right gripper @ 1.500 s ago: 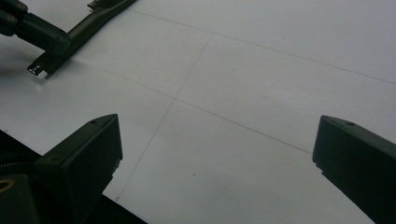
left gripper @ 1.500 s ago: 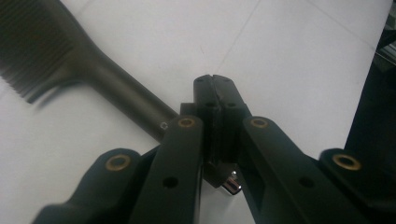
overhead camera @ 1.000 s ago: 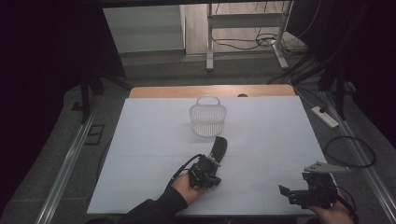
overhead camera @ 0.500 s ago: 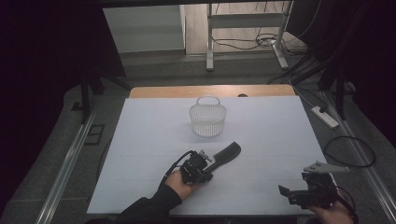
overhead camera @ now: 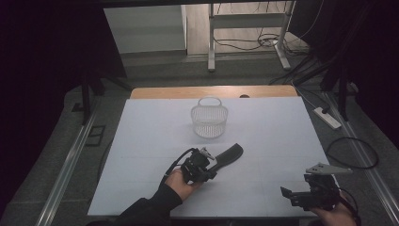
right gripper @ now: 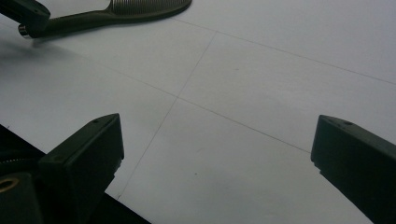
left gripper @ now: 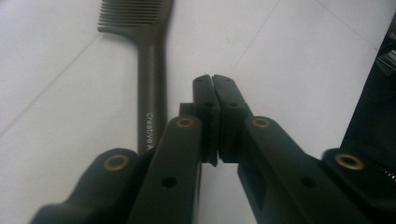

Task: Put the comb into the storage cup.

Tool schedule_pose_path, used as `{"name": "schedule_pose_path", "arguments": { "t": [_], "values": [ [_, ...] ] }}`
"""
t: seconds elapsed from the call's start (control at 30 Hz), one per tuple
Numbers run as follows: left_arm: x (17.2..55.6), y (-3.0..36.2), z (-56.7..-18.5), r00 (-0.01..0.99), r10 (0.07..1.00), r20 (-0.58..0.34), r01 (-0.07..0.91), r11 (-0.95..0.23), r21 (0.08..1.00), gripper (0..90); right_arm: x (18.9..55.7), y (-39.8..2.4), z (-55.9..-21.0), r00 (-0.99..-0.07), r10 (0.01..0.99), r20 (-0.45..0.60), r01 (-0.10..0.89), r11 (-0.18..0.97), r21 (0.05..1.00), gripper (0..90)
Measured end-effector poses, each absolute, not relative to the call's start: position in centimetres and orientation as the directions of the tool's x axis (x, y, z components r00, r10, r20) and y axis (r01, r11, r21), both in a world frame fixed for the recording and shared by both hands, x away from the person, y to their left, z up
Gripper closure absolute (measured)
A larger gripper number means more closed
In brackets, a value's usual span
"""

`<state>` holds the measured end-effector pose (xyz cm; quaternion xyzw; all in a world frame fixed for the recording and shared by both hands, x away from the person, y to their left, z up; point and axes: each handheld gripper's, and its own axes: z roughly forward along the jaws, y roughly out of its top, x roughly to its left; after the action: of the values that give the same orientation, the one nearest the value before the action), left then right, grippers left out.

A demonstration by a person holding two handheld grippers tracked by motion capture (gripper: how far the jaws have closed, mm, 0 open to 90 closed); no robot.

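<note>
A dark comb [overhead camera: 229, 154] lies on the white table [overhead camera: 282, 122], teeth end toward the right. My left gripper [overhead camera: 212, 165] is at its handle end, shut, pads pressed together with nothing between them. In the left gripper view the comb [left gripper: 152, 60] runs along the outer side of the left jaw, beside my left gripper [left gripper: 212, 81]; I cannot tell if it touches. My right gripper [overhead camera: 296, 184] rests at the table's near right corner, open wide. In the right gripper view my right gripper [right gripper: 217, 135] has bare table between its jaws, with the comb [right gripper: 116, 14] far off.
A white wire basket [overhead camera: 209, 120] with a handle stands upright at the middle back of the table. A wooden strip [overhead camera: 211, 92] borders the far edge. A power strip [overhead camera: 327, 117] and cables lie on the floor to the right.
The comb has swung from pointing away toward the basket to pointing right. The left hand with its gripper has shifted a little. The right gripper has stayed put.
</note>
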<state>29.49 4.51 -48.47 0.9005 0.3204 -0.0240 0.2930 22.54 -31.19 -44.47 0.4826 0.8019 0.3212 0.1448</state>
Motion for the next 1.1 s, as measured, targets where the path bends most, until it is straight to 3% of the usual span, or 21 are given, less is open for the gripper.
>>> {"name": "schedule_pose_path", "arguments": {
  "t": [0.2, 0.6, 0.63, 0.67, 0.77, 1.1],
  "values": [
    [29.9, 5.1, -48.0, 0.778, 0.590, -0.216, 0.602, -0.604, 0.522, 74.7, 22.5, -31.2, -44.5, -0.493, 0.867, 0.077, 0.680, 0.329, 0.655, 3.0],
    [31.4, 5.9, -47.9, 0.737, 0.648, -0.191, 0.642, -0.583, 0.498, 25.0, 22.5, -31.2, -44.5, -0.492, 0.867, 0.080, 0.682, 0.327, 0.654, 3.0],
    [31.5, 5.9, -47.9, 0.735, 0.650, -0.192, 0.644, -0.582, 0.497, 15.9, 22.5, -31.2, -44.5, -0.492, 0.867, 0.080, 0.682, 0.327, 0.654, 3.0],
    [31.6, 5.9, -47.9, 0.734, 0.652, -0.190, 0.647, -0.584, 0.491, 15.9, 22.5, -31.2, -44.5, -0.492, 0.867, 0.080, 0.682, 0.327, 0.654, 3.0],
    [31.8, 6.0, -47.7, 0.732, 0.654, -0.189, 0.647, -0.583, 0.491, 2.5, 22.6, -31.2, -44.5, -0.491, 0.867, 0.081, 0.683, 0.326, 0.653, 3.0],
    [31.8, 5.6, -48.0, 0.759, 0.630, -0.166, 0.621, -0.623, 0.475, 0.0, 22.6, -31.2, -44.5, -0.491, 0.867, 0.080, 0.684, 0.328, 0.652, 3.0]
  ]
}}
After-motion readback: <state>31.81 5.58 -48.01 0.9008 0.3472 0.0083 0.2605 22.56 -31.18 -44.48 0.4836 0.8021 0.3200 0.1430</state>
